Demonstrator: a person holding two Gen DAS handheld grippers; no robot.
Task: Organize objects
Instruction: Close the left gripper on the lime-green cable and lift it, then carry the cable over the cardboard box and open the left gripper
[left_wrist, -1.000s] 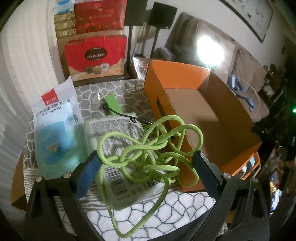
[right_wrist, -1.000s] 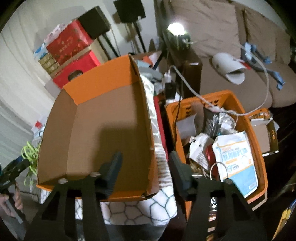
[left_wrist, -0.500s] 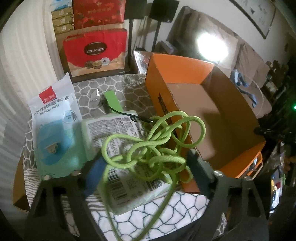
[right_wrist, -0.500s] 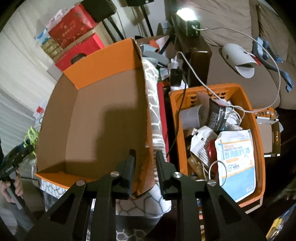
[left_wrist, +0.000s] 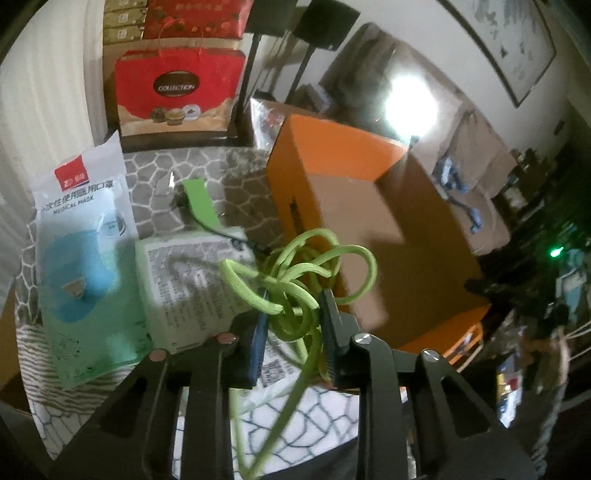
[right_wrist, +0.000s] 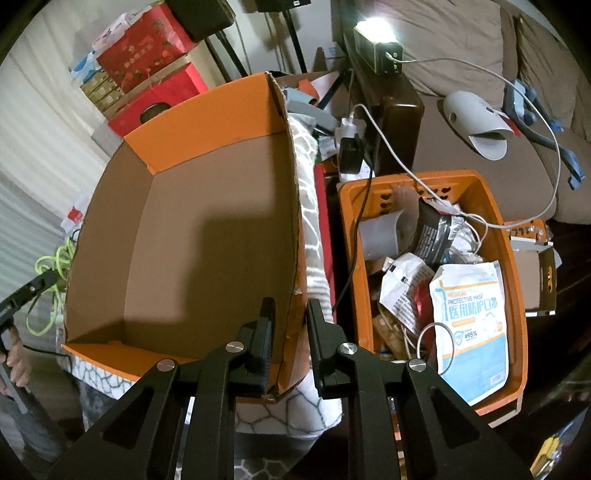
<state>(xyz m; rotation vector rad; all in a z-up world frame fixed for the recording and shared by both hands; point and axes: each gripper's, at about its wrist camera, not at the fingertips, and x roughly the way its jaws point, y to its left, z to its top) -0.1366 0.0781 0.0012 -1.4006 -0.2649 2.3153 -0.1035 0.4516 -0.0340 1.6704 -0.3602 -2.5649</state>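
A tangled bright green cord (left_wrist: 347, 254) lies over a packet at the left side of the orange cardboard box (left_wrist: 332, 166). My left gripper (left_wrist: 294, 293) has its jaws closing, and the knot of the cord is pinched between the pads. One strand trails down under the gripper. In the right wrist view the same box (right_wrist: 207, 240) stands with nothing inside it. My right gripper (right_wrist: 291, 302) is shut on the box's near right wall, one finger inside and one outside. The green cord (right_wrist: 55, 258) shows at the far left there.
A blue medical mask pack (left_wrist: 81, 236) and a green-white packet (left_wrist: 192, 280) lie on the patterned cloth (left_wrist: 236, 173). Red gift bags (left_wrist: 177, 92) stand behind. An orange basket (right_wrist: 491, 192) holding several packets sits right of the box, with cables and a sofa (right_wrist: 461, 158) beyond.
The left jaws went from wide apart around the green cord to pinched on its knot. The right jaws closed onto the box's right wall.
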